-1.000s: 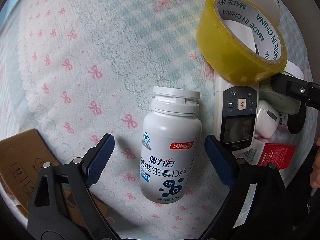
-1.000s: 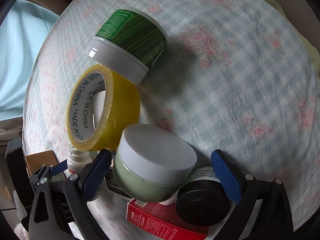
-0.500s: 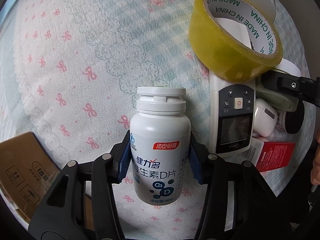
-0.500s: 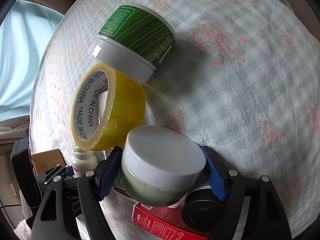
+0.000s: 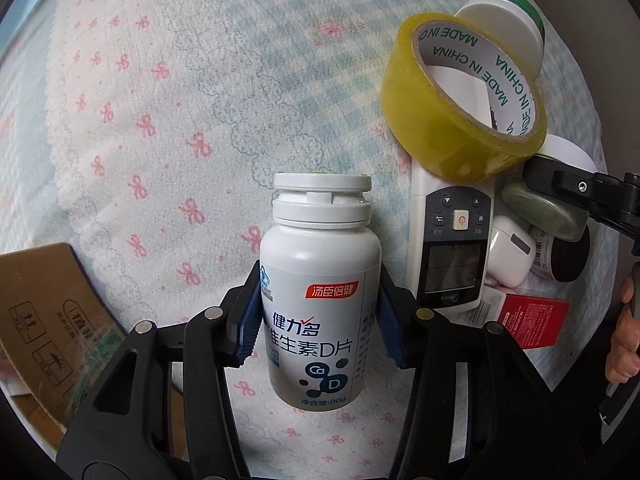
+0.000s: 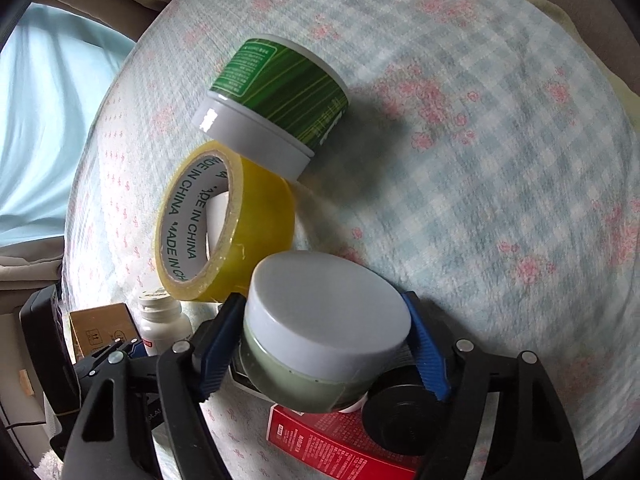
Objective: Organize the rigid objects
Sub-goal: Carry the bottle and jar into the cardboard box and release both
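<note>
Both claws clamped: left claw [image 5: 320, 320] round white bottle [image 5: 320, 280]; right claw [image 6: 326, 354] round seemingly green jar [image 6: 324, 332].

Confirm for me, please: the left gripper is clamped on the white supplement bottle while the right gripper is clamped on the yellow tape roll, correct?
Not quite. The right gripper is clamped on the pale green jar, as the right wrist view shows; the yellow tape roll lies free behind it. The left gripper does hold the white supplement bottle.

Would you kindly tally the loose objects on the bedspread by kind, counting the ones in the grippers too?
Jars: 3 (green-striped jar, pale green jar, black-lidded jar)
Bottles: 1 (white supplement bottle)
Tape rolls: 1 (yellow tape roll)
Remote controls: 1 (white remote)
Earbud cases: 1 (white earbud case)
Boxes: 1 (red box)
Total: 8
</note>
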Available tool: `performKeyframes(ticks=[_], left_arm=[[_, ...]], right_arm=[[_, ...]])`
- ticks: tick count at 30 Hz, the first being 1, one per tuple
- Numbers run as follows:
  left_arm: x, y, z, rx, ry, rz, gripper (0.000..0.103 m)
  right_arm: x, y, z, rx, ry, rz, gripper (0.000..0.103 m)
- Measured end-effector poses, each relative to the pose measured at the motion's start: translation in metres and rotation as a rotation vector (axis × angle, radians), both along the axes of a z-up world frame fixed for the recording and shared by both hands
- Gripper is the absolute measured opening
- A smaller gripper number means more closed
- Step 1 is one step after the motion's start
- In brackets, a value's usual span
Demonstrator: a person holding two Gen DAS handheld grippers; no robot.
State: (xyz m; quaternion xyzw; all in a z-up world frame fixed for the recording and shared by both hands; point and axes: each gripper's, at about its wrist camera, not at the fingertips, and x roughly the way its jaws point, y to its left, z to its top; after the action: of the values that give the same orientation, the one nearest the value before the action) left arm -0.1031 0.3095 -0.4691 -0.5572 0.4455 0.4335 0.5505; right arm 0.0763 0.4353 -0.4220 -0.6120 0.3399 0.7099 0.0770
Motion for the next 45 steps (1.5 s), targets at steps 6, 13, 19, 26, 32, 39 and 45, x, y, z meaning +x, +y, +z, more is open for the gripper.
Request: performKeyframes(ticks=[6,13,19,26,32,39,45], left_arm=[[-0.007,-0.016,0.031,0.043,-0.01,0.051,0.047],[-0.021,-0.057,0.089,0.111,-0.007,0.117,0.047],[-0.038,-0.068,0.131,0.19,-0.007,0.166,0.047],[-0.116,-0.095,0.167,0.256,-0.013,0.242,0.047],[-0.206,-0.135,0.189,0.277,-0.022,0.287,0.047],[-0.306,-0.178,0.194,0.274,0.008,0.28,0.047],[-0.361,-0.191,0.175,0.242,0.018,0.238,0.047]], right_arm=[[0.012,-0.002,0.031,0.031,0.04,0.05,0.072],[0.034,-0.005,0.091,0.062,0.085,0.109,0.072],[0.043,-0.054,0.107,0.114,0.123,0.2,0.072],[-0.001,-0.122,0.138,0.167,0.194,0.309,0.072],[-0.004,-0.213,0.17,0.16,0.233,0.387,0.072],[-0.009,-0.331,0.185,0.126,0.245,0.479,0.072],[-0.029,-0.411,0.172,0.091,0.232,0.542,0.072]])
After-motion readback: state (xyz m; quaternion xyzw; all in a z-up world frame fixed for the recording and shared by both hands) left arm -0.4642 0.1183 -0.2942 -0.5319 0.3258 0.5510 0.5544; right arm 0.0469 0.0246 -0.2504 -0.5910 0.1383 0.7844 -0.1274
